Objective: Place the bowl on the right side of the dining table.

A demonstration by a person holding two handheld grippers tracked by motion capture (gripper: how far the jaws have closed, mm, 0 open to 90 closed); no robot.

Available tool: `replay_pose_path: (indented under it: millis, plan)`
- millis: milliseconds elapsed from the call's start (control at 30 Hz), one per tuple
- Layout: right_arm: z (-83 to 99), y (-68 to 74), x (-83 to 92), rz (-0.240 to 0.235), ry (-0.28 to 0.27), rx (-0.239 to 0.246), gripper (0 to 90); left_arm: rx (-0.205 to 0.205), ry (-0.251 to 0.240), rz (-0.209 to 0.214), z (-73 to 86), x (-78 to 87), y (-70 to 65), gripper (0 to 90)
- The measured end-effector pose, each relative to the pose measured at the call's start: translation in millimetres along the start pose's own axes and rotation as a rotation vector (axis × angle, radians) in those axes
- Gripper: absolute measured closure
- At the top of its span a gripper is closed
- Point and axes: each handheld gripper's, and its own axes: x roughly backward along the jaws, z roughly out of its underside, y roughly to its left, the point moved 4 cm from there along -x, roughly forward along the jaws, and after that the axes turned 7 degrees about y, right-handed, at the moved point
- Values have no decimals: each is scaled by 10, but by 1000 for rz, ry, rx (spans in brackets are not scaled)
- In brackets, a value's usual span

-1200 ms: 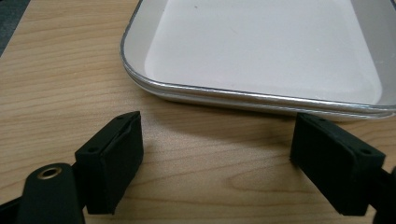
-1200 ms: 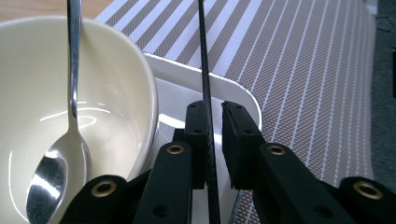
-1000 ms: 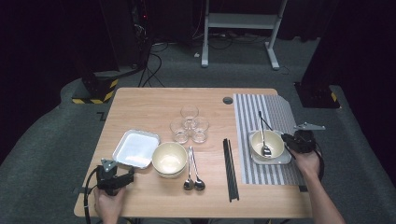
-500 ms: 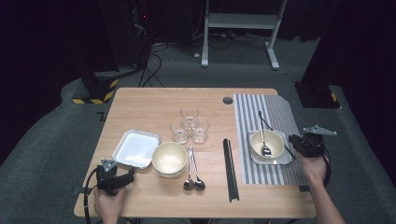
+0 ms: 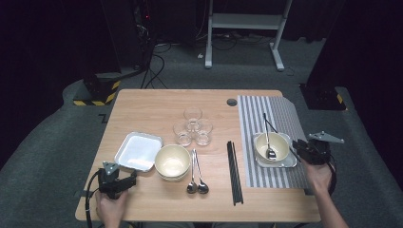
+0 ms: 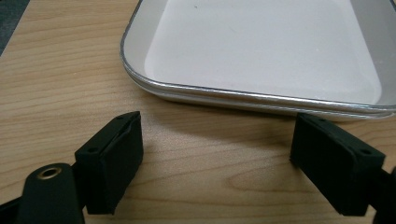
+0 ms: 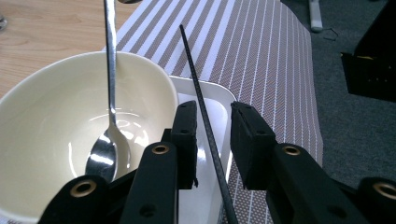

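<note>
On the striped placemat (image 5: 285, 114) stands a small white tray (image 5: 290, 162) that carries a cream bowl (image 5: 271, 145) with a metal spoon (image 7: 111, 93) in it. A single black chopstick (image 7: 196, 79) slants over the tray's rim (image 7: 210, 95) and runs between the jaws of my right gripper (image 7: 212, 116). Those jaws have just been opening and stand open, with a gap on each side of the chopstick. In the high view the right gripper (image 5: 304, 149) sits just right of the bowl. My left gripper (image 6: 217, 149) is open at the near edge of an empty white tray (image 6: 261, 56).
A second cream bowl (image 5: 172, 160) stands beside the left tray (image 5: 138, 151), with two spoons (image 5: 196, 175) to its right. Three glasses (image 5: 192, 126) cluster mid-table. A pair of black chopsticks (image 5: 234, 171) lies along the placemat's left edge.
The right gripper has drawn slightly to the right, away from the bowl. The left gripper has not moved.
</note>
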Motion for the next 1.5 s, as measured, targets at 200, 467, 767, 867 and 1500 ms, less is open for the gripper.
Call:
replay_pose_path:
  millis: [200,467,767,867,1500]
  plan:
    - [54,88,135,1,-34,3,754,-1,1,-1,0,1,0,172]
    - [176,242,225,-32,-50,33,770,0,0,0,0,0,0,172]
    - [245,488,308,-75,-78,65,785,0,0,-2,0,1,1,174]
    - [251,590,302,-81,-81,80,787,0,0,-2,0,1,1,175]
    - [283,1248,58,-182,-48,160,818,0,0,0,0,0,0,173]
